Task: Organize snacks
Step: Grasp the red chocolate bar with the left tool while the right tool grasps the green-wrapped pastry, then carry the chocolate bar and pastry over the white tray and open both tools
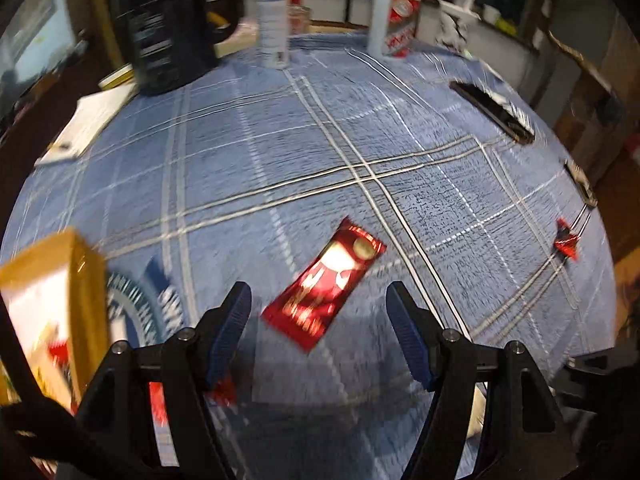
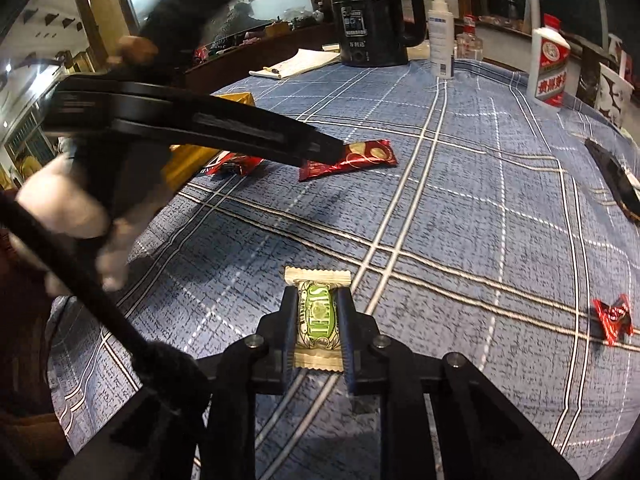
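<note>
On the blue plaid tablecloth (image 2: 460,208), mid-table, we've got the right gripper (image 2: 318,320) pinched on a green-and-cream snack packet (image 2: 318,316), pads tight vs both its sides. The left gripper (image 1: 318,312) hangs w/ its jaws wide apart and nothing in them, right above a red snack packet (image 1: 326,286) lying flat. A small red candy (image 2: 612,318) sits near the right edge. A yellow box (image 1: 48,300) stands by the left edge, w/ a black kettle (image 2: 374,16) at the far edge.
</note>
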